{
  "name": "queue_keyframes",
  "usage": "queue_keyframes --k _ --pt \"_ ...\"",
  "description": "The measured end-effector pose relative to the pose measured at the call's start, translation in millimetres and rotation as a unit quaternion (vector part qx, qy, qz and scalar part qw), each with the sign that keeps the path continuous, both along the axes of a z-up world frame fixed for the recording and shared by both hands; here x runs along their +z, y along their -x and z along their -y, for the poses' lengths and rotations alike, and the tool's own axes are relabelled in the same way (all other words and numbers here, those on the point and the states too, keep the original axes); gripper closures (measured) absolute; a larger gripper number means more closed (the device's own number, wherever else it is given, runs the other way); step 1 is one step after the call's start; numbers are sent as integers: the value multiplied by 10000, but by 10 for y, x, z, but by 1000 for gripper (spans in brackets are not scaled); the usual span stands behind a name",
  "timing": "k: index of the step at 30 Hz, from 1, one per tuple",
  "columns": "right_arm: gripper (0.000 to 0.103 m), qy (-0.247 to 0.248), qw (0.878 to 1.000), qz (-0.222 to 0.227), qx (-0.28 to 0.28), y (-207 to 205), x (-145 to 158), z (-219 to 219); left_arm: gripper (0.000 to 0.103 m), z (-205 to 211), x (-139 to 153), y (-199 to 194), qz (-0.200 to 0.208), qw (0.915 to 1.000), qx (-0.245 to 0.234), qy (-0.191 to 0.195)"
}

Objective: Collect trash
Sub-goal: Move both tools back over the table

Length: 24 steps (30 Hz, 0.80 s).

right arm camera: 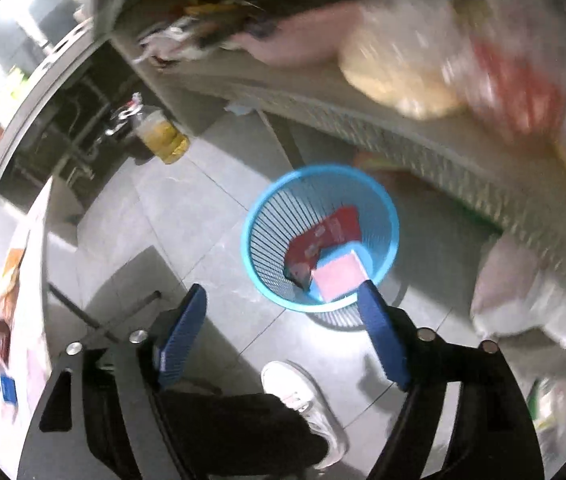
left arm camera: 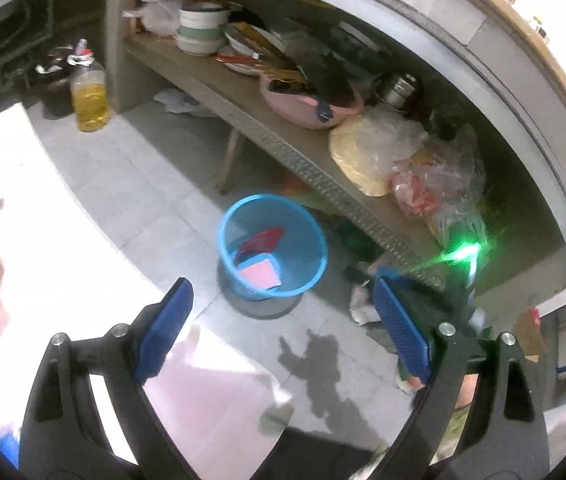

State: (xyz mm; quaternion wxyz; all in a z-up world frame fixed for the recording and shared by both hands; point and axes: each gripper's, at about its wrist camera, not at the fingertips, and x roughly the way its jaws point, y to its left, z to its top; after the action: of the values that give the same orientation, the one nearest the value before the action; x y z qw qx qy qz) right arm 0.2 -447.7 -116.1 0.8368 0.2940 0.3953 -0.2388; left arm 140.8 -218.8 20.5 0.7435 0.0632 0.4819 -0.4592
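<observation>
One round blue slatted plastic bin [right arm camera: 320,240] holding flat red packet [right arm camera: 325,238], pink pad [right arm camera: 337,276].

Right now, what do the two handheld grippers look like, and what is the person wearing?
Both the left gripper and right gripper have black Y-shaped frames with silver round bolts and ribbed blue finger pads. The right view shows a dark trouser leg and a white sneaker.
</observation>
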Motion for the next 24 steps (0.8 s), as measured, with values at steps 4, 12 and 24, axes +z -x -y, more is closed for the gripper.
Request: queue_keyframes --k 4,12,24 --pt "14 599 9977 -85 300 -84 431 -291 15 -495 63 74 67 9995 290 104" --pt "7 2214 9722 -123 753 -320 1080 -1068 15 -1460 112 208 342 9907 1287 268" --pt "7 2840 9240 594 2489 -666 1390 -2198 15 -2779 143 648 1245 9480 2929 33"
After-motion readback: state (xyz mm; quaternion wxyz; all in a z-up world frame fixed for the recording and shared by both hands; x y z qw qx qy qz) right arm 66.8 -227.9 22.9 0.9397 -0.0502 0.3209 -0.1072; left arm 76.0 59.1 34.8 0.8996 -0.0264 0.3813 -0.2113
